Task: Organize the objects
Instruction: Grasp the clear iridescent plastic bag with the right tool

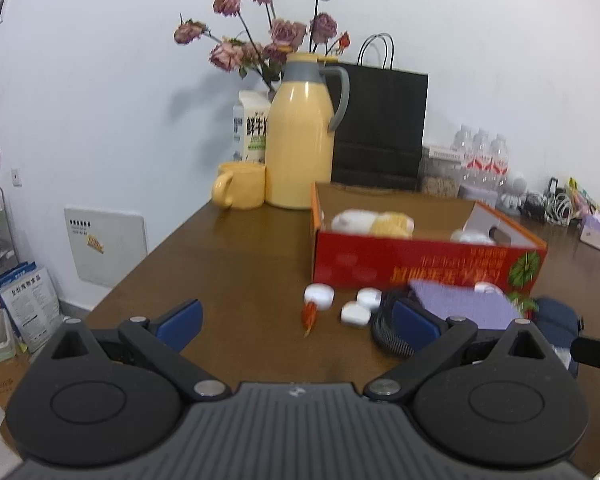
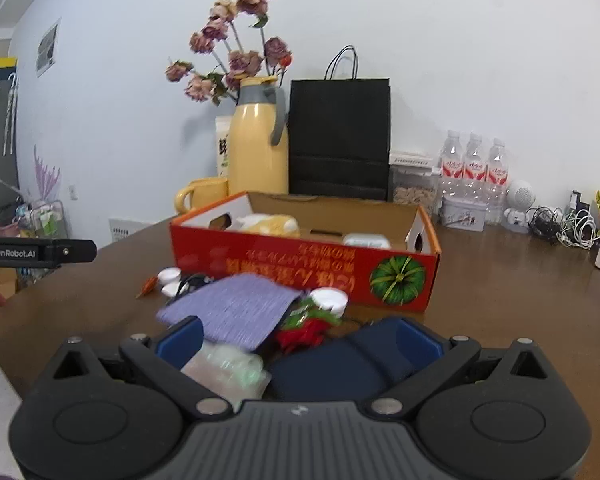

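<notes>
An open red cardboard box (image 1: pixel 420 268) (image 2: pixel 300 264) stands on the brown table with a yellow-white soft thing (image 1: pixel 372 222) and a white item (image 1: pixel 472 237) inside. In front of it lie three white caps (image 1: pixel 319 295), a small orange-red piece (image 1: pixel 309 314), a black cable coil (image 1: pixel 384 332), a purple cloth (image 2: pixel 232 308), a white lid (image 2: pixel 329 300), a red and green packet (image 2: pixel 300 334), a clear wrapped bundle (image 2: pixel 228 368) and a dark blue pouch (image 2: pixel 340 364). My left gripper (image 1: pixel 296 326) is open, just short of the caps. My right gripper (image 2: pixel 300 340) is open, with pouch and bundle between its fingers.
At the back stand a yellow thermos jug (image 1: pixel 300 140), a yellow mug (image 1: pixel 240 186), a milk carton (image 1: pixel 252 128), dried roses, a black paper bag (image 2: pixel 340 140), three water bottles (image 2: pixel 474 168) and tangled cables (image 2: pixel 568 226). The table's left edge (image 1: pixel 140 256) drops to floor clutter.
</notes>
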A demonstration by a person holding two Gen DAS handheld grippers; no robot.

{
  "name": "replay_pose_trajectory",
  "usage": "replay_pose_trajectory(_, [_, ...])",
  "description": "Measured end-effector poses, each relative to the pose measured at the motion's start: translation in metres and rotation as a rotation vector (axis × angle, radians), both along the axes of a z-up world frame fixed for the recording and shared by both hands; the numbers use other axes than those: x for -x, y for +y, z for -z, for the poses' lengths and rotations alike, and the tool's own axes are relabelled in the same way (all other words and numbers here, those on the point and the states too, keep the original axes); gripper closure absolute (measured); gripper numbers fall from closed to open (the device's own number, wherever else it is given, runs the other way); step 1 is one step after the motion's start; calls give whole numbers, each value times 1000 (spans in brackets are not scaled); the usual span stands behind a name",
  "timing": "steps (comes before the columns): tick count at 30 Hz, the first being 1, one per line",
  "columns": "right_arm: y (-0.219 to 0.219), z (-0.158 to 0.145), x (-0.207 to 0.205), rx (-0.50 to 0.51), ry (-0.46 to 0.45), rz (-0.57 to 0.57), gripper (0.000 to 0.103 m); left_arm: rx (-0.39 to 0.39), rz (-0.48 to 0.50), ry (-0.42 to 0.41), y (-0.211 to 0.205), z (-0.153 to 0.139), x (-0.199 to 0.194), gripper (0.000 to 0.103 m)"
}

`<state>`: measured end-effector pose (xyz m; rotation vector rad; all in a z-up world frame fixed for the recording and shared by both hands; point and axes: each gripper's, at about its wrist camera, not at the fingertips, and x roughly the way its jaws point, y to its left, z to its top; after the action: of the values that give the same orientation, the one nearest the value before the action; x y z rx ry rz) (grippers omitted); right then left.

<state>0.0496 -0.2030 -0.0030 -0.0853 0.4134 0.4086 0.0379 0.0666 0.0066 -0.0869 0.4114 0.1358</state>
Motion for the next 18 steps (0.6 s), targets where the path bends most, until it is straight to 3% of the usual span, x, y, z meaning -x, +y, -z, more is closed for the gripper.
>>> replay_pose_trajectory(13, [27,22,7,34,68,-65,0,33,27,52,4,17,11,0])
replay_pose_trajectory(18, [33,25,4,38,82,-77,17,40,31,58,2,19,10,0])
